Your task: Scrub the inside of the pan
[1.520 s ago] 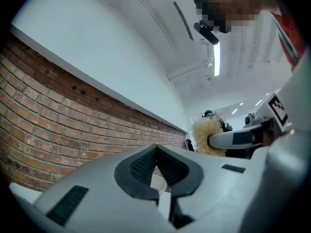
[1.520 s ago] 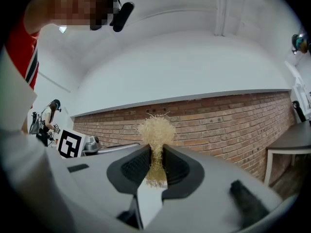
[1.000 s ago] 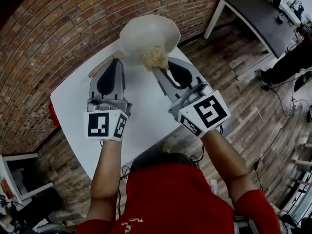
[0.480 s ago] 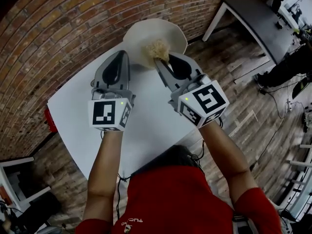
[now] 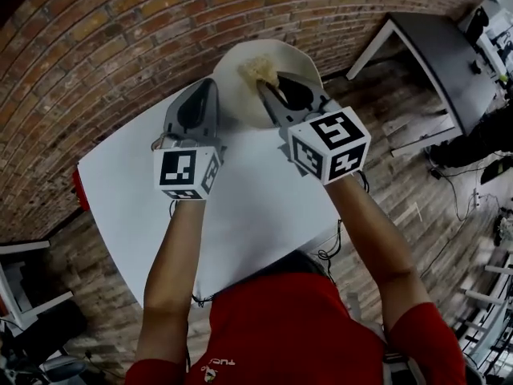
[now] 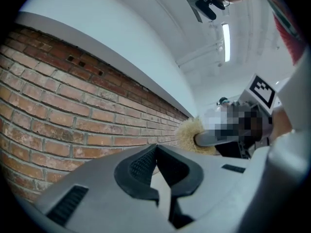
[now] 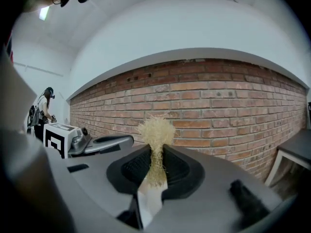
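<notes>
Shirt in red (image 5: 280,327) at the bottom edge of the head view, with two bare forearms reaching forward over a white table (image 5: 240,207). At the end of each arm, a grey gripper carrying a black-and-white marker cube. Left gripper (image 5: 208,85): jaws closed tip to tip in its own view, nothing seen between the pads, nose just beside the left rim of the pan (image 5: 240,95); no telling whether it touches. Right gripper (image 5: 264,85): jaws clenched on a straw-coloured scrubber (image 5: 258,68), fibres fanning out above the pads. Beyond the grippers, the cream pan at the table's far edge, tilted with its inside facing the camera. Scrubber over the upper part of that inside, contact not clear. Behind the pan, a red brick wall (image 5: 96,46). Farther right, wooden floor (image 5: 401,175) and a dark table (image 5: 437,42).
</notes>
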Demonstrator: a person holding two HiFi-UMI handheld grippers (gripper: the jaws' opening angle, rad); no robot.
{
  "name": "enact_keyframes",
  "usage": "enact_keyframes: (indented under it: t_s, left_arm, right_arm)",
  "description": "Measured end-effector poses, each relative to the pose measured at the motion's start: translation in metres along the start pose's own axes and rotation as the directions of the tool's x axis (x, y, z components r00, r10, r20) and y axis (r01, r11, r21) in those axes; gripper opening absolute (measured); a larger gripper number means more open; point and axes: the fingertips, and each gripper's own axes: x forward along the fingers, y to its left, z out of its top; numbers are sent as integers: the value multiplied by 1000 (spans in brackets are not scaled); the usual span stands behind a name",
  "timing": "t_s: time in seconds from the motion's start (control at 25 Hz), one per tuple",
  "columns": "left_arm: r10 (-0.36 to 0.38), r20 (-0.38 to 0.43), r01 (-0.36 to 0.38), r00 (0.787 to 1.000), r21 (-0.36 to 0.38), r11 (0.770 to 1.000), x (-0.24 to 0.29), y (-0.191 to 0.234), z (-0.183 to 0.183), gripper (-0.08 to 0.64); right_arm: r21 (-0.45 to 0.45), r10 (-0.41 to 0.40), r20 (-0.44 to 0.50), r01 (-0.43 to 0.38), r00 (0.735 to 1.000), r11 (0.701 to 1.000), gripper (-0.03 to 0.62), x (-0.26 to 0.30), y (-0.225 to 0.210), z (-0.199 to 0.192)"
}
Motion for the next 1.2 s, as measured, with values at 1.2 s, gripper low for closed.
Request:
enact_keyframes:
  t_s: [1.2]
  left_arm:
    - [81, -95, -86, 992, -48, 995, 74, 50, -79, 14]
  right_arm:
    - [63, 122, -689, -108, 715, 992, 75, 172, -69, -193]
